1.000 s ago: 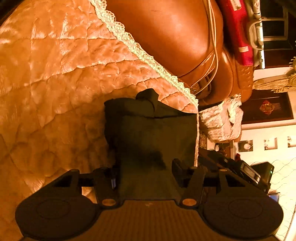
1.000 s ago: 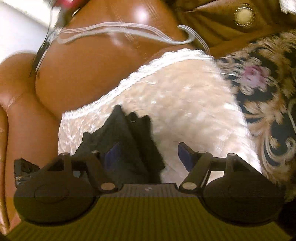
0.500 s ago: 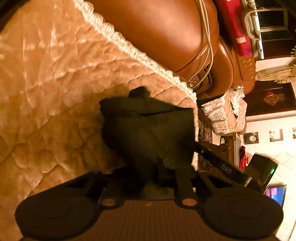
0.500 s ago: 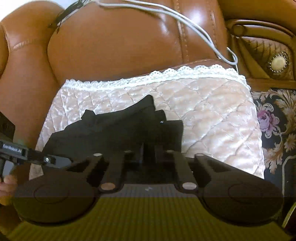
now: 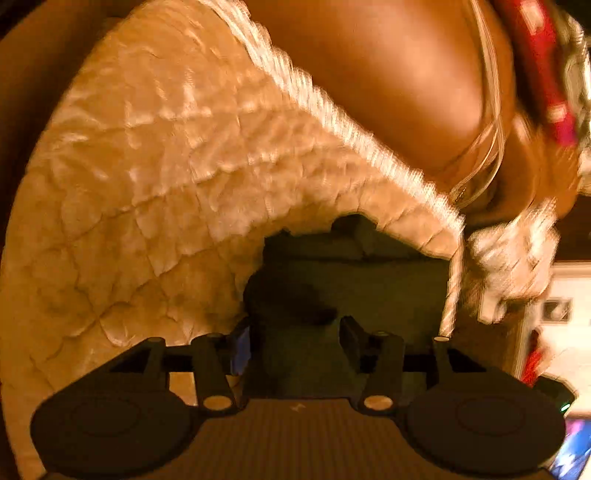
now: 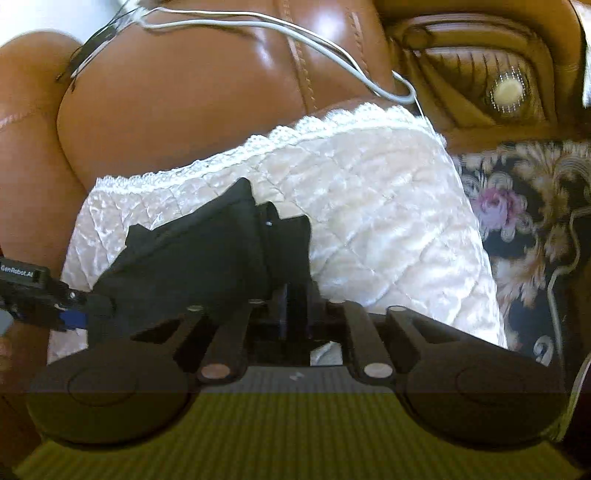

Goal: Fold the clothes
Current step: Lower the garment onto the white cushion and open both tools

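A folded black garment (image 6: 207, 254) lies on the quilted white seat cover (image 6: 369, 206) of a brown leather sofa. My right gripper (image 6: 295, 310) is shut on the garment's near right edge. In the left wrist view the garment (image 5: 354, 288) lies between the fingers of my left gripper (image 5: 295, 336), which is open and close over its near edge. The left gripper also shows at the left edge of the right wrist view (image 6: 40, 295).
The brown leather sofa back (image 6: 207, 96) rises behind the seat, with white cables (image 6: 295, 33) draped over it. A carved wooden armrest (image 6: 491, 74) and a floral carpet (image 6: 528, 221) are on the right. A red object (image 5: 543, 66) lies far right in the left view.
My left gripper, shut on the garment half a second ago, has opened and let go. My right gripper stays shut on the garment, which it closed on before that.
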Demonstrator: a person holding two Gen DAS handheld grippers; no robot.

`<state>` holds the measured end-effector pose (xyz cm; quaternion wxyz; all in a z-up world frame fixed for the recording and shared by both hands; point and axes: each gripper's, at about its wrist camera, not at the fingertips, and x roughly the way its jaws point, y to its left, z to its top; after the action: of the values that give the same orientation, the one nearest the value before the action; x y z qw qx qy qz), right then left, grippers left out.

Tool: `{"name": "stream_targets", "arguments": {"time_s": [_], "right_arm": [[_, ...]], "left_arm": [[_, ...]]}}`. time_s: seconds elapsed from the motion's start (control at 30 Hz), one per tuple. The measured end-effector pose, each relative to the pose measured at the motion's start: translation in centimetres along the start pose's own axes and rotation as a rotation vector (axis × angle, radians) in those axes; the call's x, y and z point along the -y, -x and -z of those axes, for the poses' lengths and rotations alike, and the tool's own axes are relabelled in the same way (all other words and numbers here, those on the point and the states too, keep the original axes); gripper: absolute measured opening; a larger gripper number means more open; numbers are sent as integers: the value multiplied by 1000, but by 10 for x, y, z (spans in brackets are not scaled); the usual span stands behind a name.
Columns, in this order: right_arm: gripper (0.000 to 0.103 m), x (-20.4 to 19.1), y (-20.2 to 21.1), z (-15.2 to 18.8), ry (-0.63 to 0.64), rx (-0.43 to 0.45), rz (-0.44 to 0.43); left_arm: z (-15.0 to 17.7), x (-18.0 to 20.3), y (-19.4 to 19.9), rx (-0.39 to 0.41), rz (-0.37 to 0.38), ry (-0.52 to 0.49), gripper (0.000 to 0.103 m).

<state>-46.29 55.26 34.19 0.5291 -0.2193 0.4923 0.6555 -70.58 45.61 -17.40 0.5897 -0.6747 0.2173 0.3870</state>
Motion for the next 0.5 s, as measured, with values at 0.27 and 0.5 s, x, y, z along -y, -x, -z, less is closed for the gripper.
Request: {"name": "stream_targets", "arguments": {"time_s": [0.27,0.5], "right_arm": [[45,-1,7,13,45,-29,-66],[46,-6,32,14,43,49,-138]], "left_arm": [[-16,5,-14,20,2,-42,60],[-18,27,-24,71,-36,-159,49]]}}
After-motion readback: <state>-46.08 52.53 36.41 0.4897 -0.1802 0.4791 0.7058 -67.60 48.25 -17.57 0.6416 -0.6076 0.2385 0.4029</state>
